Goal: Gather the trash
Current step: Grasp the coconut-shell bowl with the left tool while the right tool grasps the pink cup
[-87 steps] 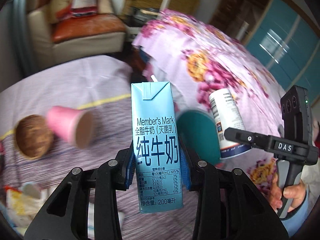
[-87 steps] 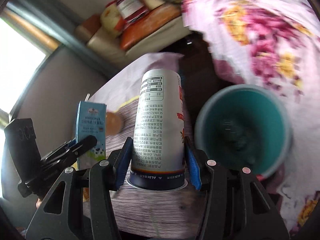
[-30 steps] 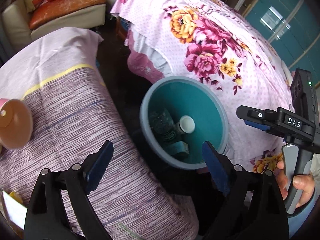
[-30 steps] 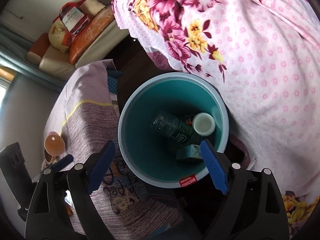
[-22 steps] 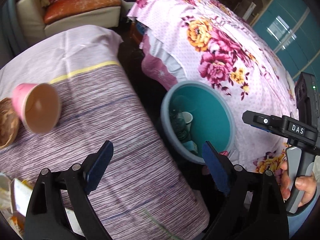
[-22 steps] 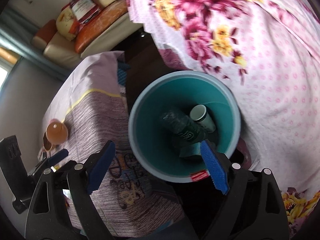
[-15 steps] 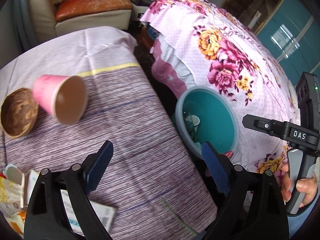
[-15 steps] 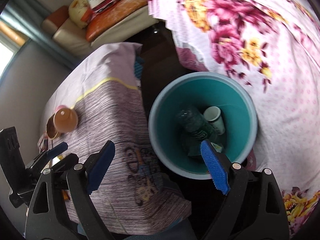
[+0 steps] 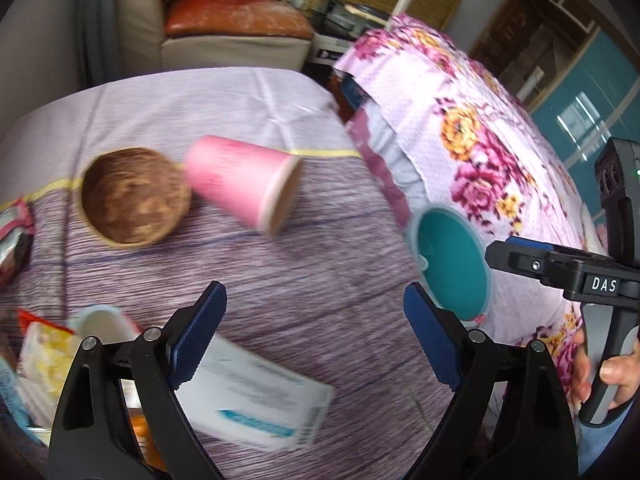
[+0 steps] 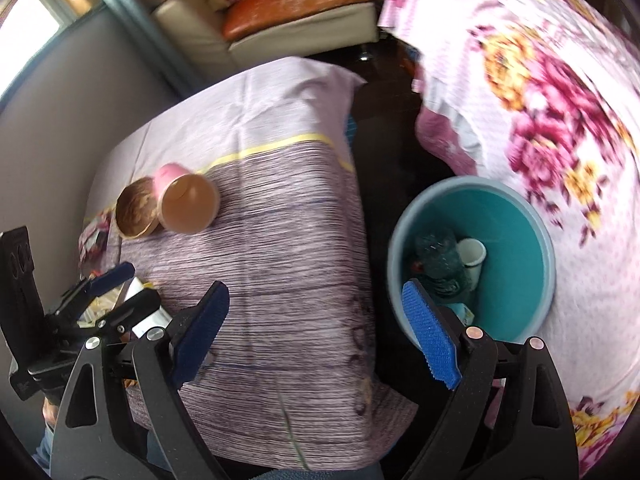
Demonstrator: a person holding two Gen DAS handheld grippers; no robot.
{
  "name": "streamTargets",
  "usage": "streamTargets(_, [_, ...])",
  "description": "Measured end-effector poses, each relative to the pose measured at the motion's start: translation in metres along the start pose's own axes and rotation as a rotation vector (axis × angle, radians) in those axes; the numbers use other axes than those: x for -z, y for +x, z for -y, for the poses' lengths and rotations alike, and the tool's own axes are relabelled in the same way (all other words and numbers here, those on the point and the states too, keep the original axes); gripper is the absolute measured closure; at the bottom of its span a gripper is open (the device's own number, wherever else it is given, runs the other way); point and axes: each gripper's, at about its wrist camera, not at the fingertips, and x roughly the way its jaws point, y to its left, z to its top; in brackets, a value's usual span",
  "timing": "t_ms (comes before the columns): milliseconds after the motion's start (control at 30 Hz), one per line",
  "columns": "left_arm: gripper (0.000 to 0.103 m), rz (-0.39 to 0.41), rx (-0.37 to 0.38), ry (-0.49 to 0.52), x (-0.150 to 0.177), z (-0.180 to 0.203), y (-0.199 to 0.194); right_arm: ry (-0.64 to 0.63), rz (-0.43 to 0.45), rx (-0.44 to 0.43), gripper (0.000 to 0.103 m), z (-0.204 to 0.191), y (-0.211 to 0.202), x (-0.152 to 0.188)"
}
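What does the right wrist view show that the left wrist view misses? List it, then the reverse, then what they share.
Only the right wrist view: the trash inside the teal bin, namely a dark bottle and a white cup.
Only the left wrist view: a white and blue packet lying flat on the table near the left gripper, and the hand holding the right gripper.
Both: the tipped pink cup, the brown bowl, the striped tablecloth, the floral bedspread, and open, empty jaws.

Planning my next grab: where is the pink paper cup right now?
The pink paper cup lies tipped on its side on the striped tablecloth, right beside the brown bowl, in the upper left of both wrist views.
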Motion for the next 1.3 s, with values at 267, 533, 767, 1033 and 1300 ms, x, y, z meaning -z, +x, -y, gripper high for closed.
streamTargets(267, [0.012, 0.047, -0.08, -0.086, -0.007, -0.069, -0.027, -0.215, -0.086, 0.016, 0.019, -0.078, 0.028, -0.036])
streamTargets(533, [0.012, 0.05, -0.18, -0.135, -0.022, -0.133, -0.04, -0.385, -0.188, 0.038, 0.019, -0.142, 0.073, -0.079])
streamTargets(767, [0.012, 0.002, -0.204, -0.17, -0.029, -0.171, -0.029, -0.493, -0.275, 0.041, 0.019, -0.177, 0.127, -0.104])
streamTargets(1033, [0.012, -0.046, -0.195, -0.156, -0.044, -0.177, -0.004, -0.541, -0.34, 0.05, 0.019, -0.181, 0.163, -0.101])
streamTargets(1300, [0.014, -0.073, -0.156, -0.136, -0.058, -0.165, 0.022, -0.5, -0.29, -0.006, 0.039, -0.164, 0.151, -0.085])
